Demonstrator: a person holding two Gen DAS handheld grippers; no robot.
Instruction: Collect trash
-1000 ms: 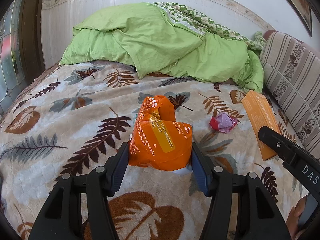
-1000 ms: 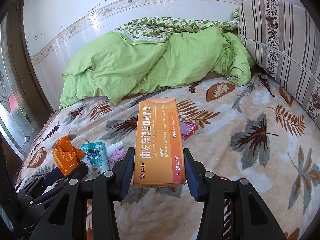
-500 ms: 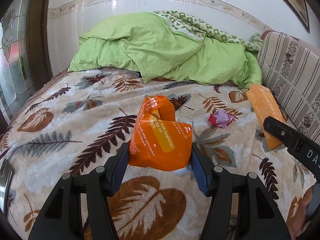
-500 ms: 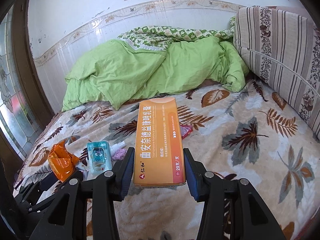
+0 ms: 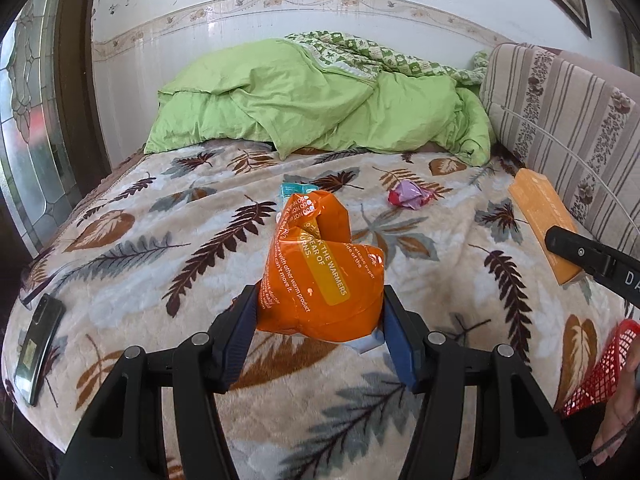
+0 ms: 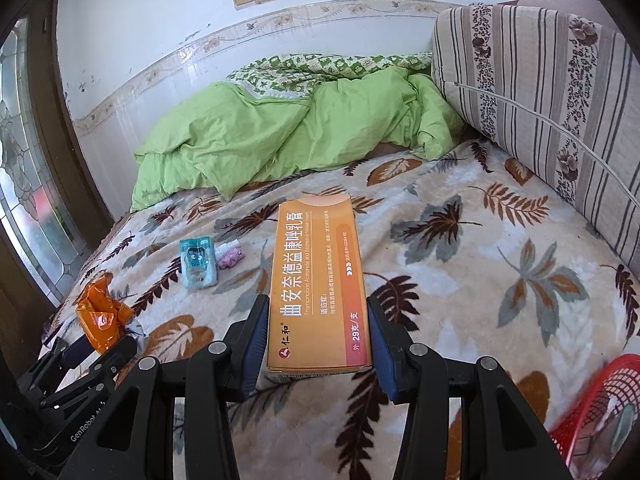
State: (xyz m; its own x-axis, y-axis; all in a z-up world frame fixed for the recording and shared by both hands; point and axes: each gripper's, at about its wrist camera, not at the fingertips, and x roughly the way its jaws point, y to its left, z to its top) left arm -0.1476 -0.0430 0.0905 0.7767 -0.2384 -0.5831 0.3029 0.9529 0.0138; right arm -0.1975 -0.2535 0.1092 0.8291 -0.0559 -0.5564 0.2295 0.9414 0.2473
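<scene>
A bed (image 5: 120, 280) under a leaf-patterned blanket fills both views, and its near edge is cut off by the bottom of each. A green duvet (image 5: 320, 104) is heaped at the far end against the wall, and what lies beneath it cannot be seen. A striped cushion (image 6: 540, 92) runs along the right side and out of the picture.

The left gripper (image 5: 318, 322) is clamped on a crumpled orange wrapper (image 5: 320, 276), held above the blanket; a pale scrap pokes out below the wrapper, and it is unclear what it is. The right gripper (image 6: 318, 332) grips a long orange medicine box (image 6: 318, 284) by its near end, and the box points away over the bed. In the left wrist view that box shows only partly at the right edge, behind one black finger.

A red mesh basket (image 6: 592, 404) sits at the lower right corner, mostly cut off; its contents are hard to make out. Part of a person's hand (image 5: 616, 420) shows just beside it in the left wrist view.

On the blanket lie a dark phone (image 5: 40, 344) near the left edge, a teal pouch (image 6: 197, 264) that the wrapper largely hides in the left wrist view, a crumpled red and purple wrapper (image 5: 408, 196), and, just beside the pouch, a small white bottle (image 6: 228, 246) and a lilac wad (image 6: 231, 259) too small to identify.
</scene>
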